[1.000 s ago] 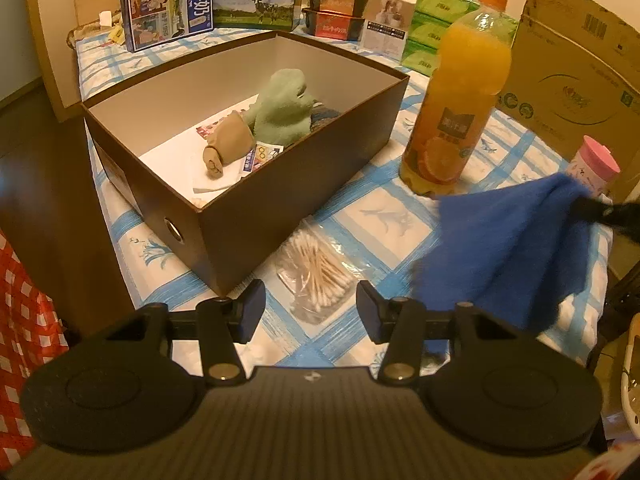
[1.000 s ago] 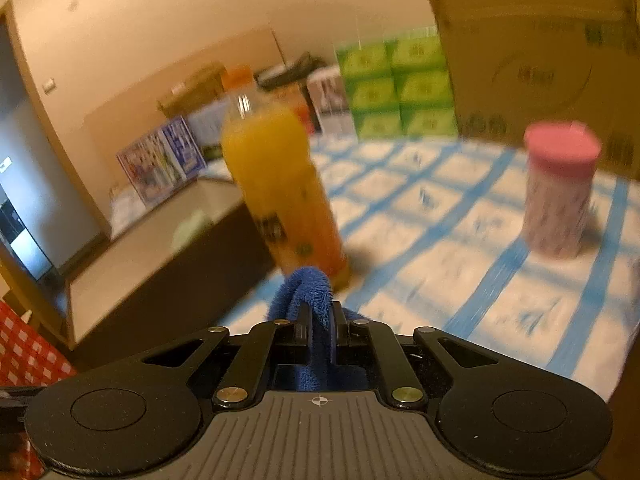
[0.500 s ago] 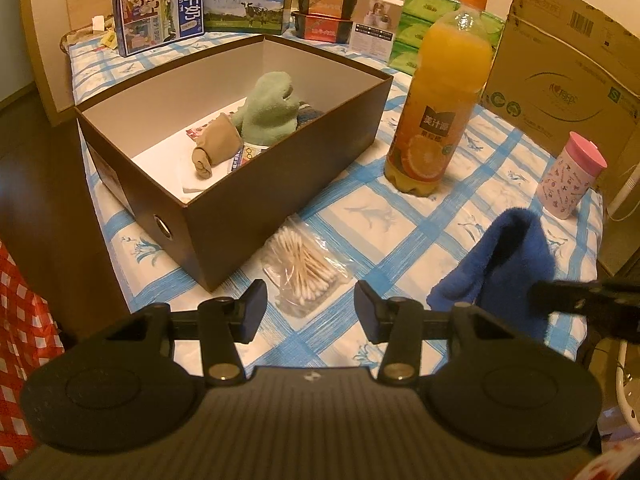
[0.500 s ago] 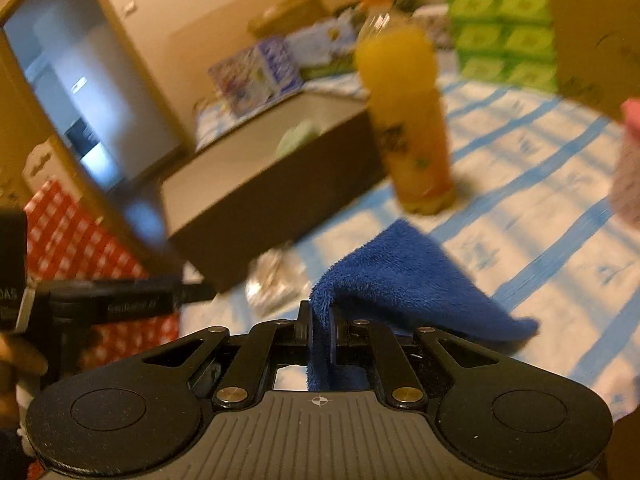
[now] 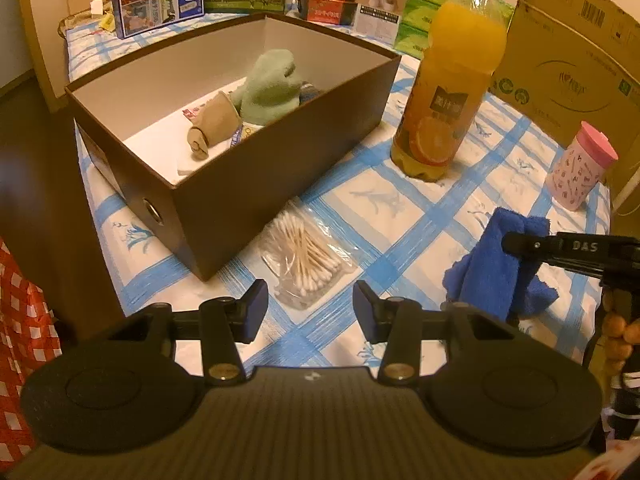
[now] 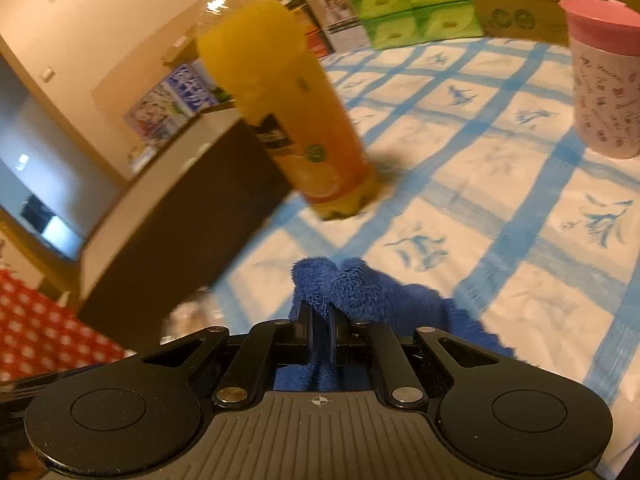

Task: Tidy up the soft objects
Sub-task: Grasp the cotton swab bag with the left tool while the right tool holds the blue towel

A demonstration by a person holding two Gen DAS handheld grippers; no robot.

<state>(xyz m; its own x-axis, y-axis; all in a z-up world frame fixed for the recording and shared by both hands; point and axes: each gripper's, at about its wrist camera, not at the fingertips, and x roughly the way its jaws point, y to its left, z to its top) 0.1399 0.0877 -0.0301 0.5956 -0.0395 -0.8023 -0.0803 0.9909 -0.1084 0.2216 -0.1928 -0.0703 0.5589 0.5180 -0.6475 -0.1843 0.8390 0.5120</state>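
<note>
Right wrist view shows my right fingers (image 6: 320,316) pinched on a fold of the limp, light blue towel (image 6: 360,288), right of the juice bottle (image 6: 280,100), while my left fingers (image 5: 307,307) hang half-open, empty.

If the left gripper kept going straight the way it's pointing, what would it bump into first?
Probably the clear bag of cotton swabs, which lies on the table just ahead of the left gripper and between its open, empty fingers. The brown box sits further back; depth is hard to judge.
</note>
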